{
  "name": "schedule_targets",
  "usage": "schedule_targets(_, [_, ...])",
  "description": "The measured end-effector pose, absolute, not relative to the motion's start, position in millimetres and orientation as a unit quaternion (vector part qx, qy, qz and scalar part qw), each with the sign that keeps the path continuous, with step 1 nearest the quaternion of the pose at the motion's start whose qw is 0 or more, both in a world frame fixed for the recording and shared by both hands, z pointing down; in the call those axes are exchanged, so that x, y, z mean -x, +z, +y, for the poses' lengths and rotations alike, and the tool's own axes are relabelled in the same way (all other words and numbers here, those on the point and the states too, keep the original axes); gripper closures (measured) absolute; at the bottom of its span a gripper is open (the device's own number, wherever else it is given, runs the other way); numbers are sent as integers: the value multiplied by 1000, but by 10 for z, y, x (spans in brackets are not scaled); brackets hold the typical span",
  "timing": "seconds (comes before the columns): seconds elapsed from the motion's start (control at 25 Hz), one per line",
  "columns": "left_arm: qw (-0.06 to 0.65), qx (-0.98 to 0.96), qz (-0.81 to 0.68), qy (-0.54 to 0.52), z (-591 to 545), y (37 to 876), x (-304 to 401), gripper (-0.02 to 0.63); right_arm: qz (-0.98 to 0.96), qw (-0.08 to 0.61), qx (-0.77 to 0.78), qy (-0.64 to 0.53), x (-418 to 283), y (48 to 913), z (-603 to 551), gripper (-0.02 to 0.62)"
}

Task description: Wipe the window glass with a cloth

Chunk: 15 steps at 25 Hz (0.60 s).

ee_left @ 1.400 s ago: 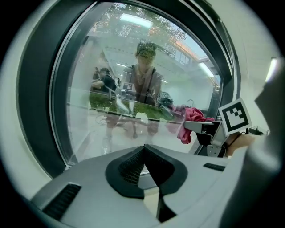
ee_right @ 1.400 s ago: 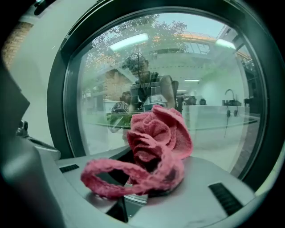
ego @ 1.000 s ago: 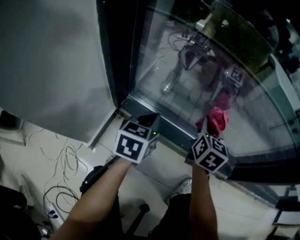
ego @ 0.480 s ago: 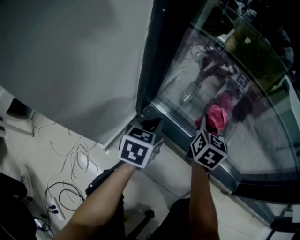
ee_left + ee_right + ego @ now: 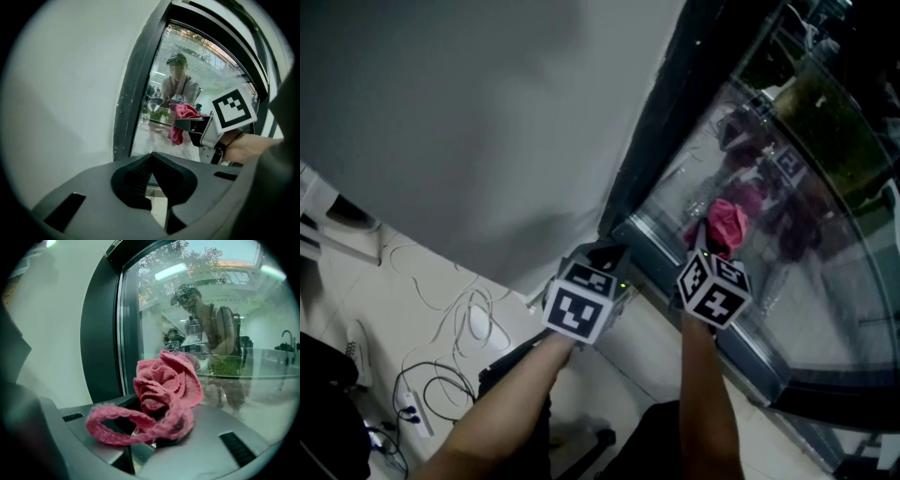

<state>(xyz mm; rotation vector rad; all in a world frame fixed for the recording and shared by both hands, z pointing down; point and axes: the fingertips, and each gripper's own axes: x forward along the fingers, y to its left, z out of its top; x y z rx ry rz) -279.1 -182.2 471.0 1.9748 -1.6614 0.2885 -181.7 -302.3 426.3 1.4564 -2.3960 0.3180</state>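
Observation:
A bunched pink cloth point(image 5: 724, 225) is clamped in my right gripper point(image 5: 711, 247), which is shut on it. It is held up at the lower left part of the window glass point(image 5: 806, 281), with its reflection just beside it; contact with the glass I cannot tell. In the right gripper view the cloth point(image 5: 164, 385) covers the jaw tips of the right gripper point(image 5: 157, 430), and the window glass point(image 5: 154, 315) lies just ahead. My left gripper point(image 5: 607, 251) hangs left of it near the sill, shut and empty. In the left gripper view the left gripper point(image 5: 151, 156) has its tips meeting, with the cloth point(image 5: 180, 119) ahead to the right.
The dark window frame point(image 5: 661, 122) runs up left of the glass, with a grey wall point(image 5: 469, 112) beyond it. Loose cables point(image 5: 455, 319) and a power strip point(image 5: 411, 412) lie on the tiled floor at the left. The glass shows a person's reflection point(image 5: 211, 324).
The view has swung so that the window frame sits further right. Both grippers and the cloth now stand closer to the window's left frame, still low on the glass.

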Motion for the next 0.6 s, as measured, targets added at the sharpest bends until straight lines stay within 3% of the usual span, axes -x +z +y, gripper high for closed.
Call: schedule_targets(0.6, [294,-726,-614,94,-1809,4812,2881,603,-879,160,-432,118,2680,4499,-3143,541])
